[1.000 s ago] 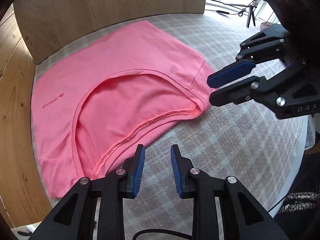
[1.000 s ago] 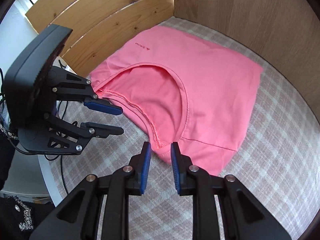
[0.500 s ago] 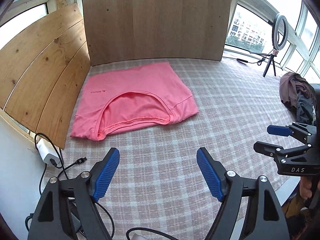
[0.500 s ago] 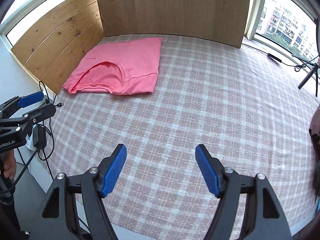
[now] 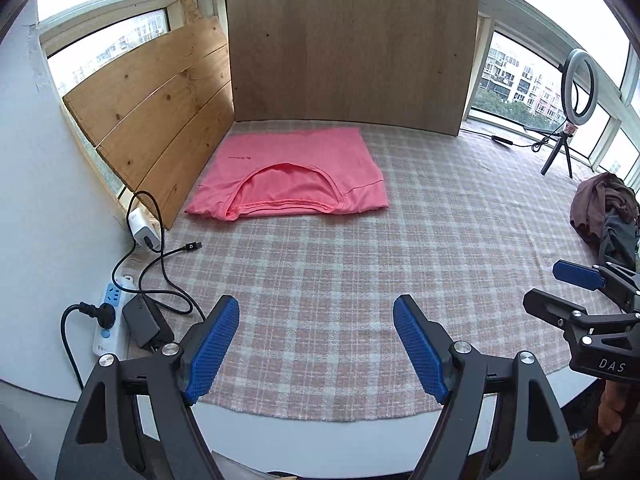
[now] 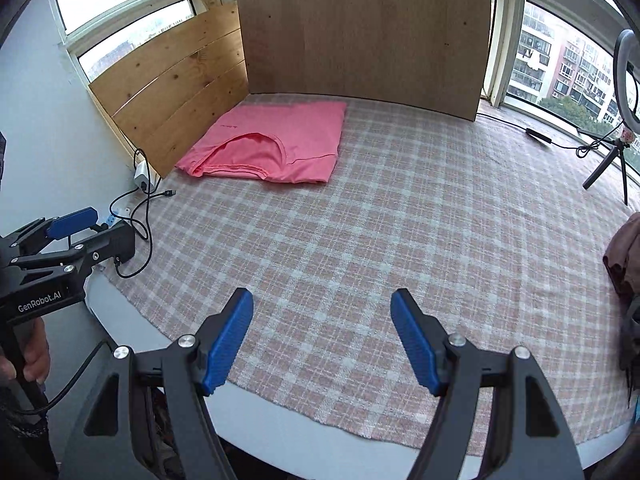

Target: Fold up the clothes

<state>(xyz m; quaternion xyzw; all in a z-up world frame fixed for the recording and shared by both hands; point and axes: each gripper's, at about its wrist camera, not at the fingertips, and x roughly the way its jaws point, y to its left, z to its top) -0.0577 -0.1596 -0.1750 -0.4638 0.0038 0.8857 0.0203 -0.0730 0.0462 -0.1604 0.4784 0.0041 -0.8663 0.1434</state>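
A pink shirt [image 5: 296,172] [image 6: 272,140] lies folded on the checked tablecloth [image 5: 360,264] in the far left corner, its neckline facing me. My left gripper [image 5: 316,312] hangs open over the near part of the cloth, well short of the shirt, with nothing between its blue pads. My right gripper [image 6: 320,300] is open too and empty, above the near table edge. Each shows in the other's view: the right gripper [image 5: 542,286] at the right edge, the left gripper [image 6: 114,232] at the left, held by a hand.
Wooden boards [image 5: 352,48] wall the back and left of the table. A power strip [image 5: 108,316], charger and cables [image 5: 160,256] lie off the left edge. A heap of dark clothes [image 5: 604,208] sits at the right, and a ring light on a tripod [image 5: 576,84] behind it.
Both grippers went from nearly shut at the shirt's near edge to wide open, and drew back and up toward the near table edge. The shirt stays folded in the corner.
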